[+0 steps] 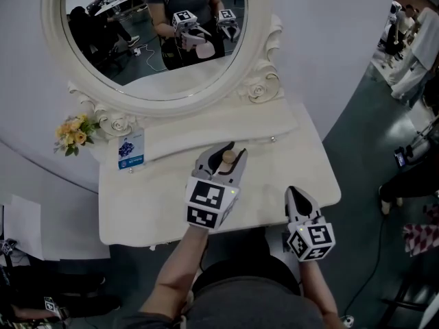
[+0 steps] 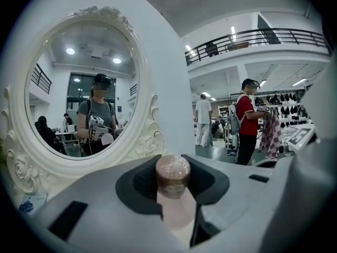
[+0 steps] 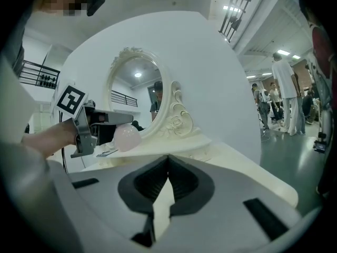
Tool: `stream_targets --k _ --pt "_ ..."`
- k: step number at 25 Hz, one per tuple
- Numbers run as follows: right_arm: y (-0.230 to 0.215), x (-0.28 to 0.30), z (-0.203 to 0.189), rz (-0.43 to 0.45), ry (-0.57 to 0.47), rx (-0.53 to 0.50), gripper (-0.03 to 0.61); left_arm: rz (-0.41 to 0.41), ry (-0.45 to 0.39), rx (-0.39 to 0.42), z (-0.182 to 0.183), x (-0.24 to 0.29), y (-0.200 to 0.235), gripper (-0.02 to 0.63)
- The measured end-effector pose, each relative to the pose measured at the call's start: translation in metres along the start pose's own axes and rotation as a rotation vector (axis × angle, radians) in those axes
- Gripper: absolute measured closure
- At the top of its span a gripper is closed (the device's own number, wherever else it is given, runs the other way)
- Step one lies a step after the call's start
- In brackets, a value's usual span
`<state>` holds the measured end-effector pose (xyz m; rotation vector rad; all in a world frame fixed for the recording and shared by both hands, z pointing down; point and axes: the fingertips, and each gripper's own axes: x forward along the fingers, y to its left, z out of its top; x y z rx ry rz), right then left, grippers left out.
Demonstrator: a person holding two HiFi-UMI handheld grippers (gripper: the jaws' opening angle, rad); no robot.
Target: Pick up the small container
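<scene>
You're pinching the small container [image 2: 172,175] in your left gripper [image 2: 172,182], the pads pressing on it with its brown cap showing between them and its rounded pink body hanging just under the fingertips, over the white vanity table [image 1: 137,211]. Your right gripper [image 3: 168,186] is hovering off to the right of the left one and nearer to you, jaws pressed together on nothing, well apart from the container. The oval mirror [image 1: 147,105] is standing straight ahead of both grippers.
</scene>
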<state>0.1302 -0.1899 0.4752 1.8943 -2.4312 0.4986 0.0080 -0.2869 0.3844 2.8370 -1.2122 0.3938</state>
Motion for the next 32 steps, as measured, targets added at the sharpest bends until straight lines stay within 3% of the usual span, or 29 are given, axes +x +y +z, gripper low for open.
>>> stream_targets --k 11,32 --pt "0.002 0.001 0.008 0.001 -0.007 -0.088 0.575 0.002 0.005 -0.007 0.0 0.002 0.0 0.497" --pt "0.003 0.016 0.02 0.041 -0.016 -0.109 0.575 0.009 0.044 -0.023 -0.009 0.012 0.007 0.497"
